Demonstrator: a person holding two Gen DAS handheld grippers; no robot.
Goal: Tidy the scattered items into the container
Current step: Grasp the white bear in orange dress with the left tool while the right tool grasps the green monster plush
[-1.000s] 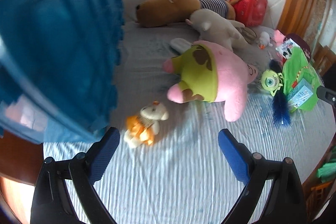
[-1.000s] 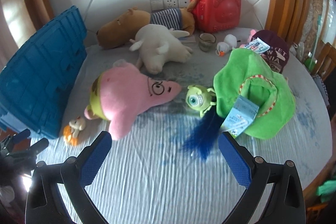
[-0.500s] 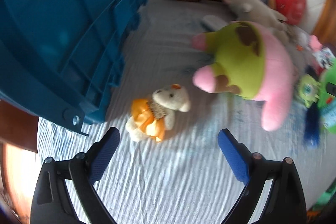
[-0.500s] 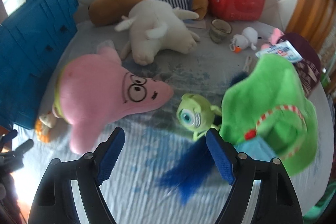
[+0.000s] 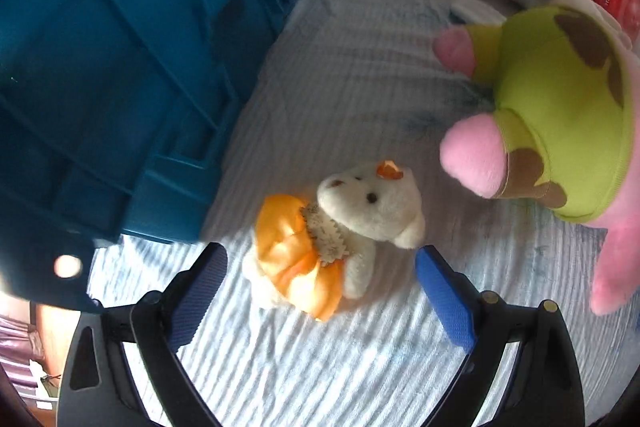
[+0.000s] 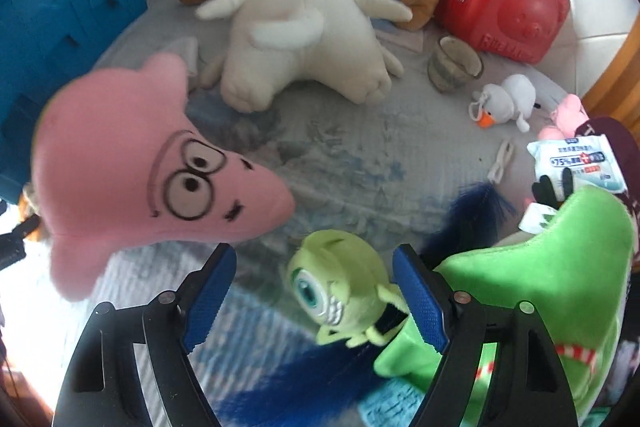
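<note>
A: What is on the left, and what has changed?

B: The blue crate (image 5: 120, 67) fills the left side of the left wrist view. Just beside its corner lies a small bear (image 5: 340, 227) in an orange dress, on the striped cloth (image 5: 320, 367). A second ago the left gripper (image 5: 320, 271) was higher and the bear small; now the bear sits between its tips. The jaws stand wide, with nothing held.

A: And the right?

B: The right gripper (image 6: 314, 273) has dropped over the green one-eyed toy (image 6: 340, 291). Its jaws have narrowed from wide to about half, and the toy lies between them. One pad looks close to the toy's side, but neither seems to press yet.

A: So two pickups look near?

B: That is my reading; both toys are still outside the crate.

A: What crowds them?

B: A pink star plush (image 6: 140, 179) lies between the two. A green plush (image 6: 560, 287) and a blue feather (image 6: 472, 211) touch the one-eyed toy and could snag.
</note>
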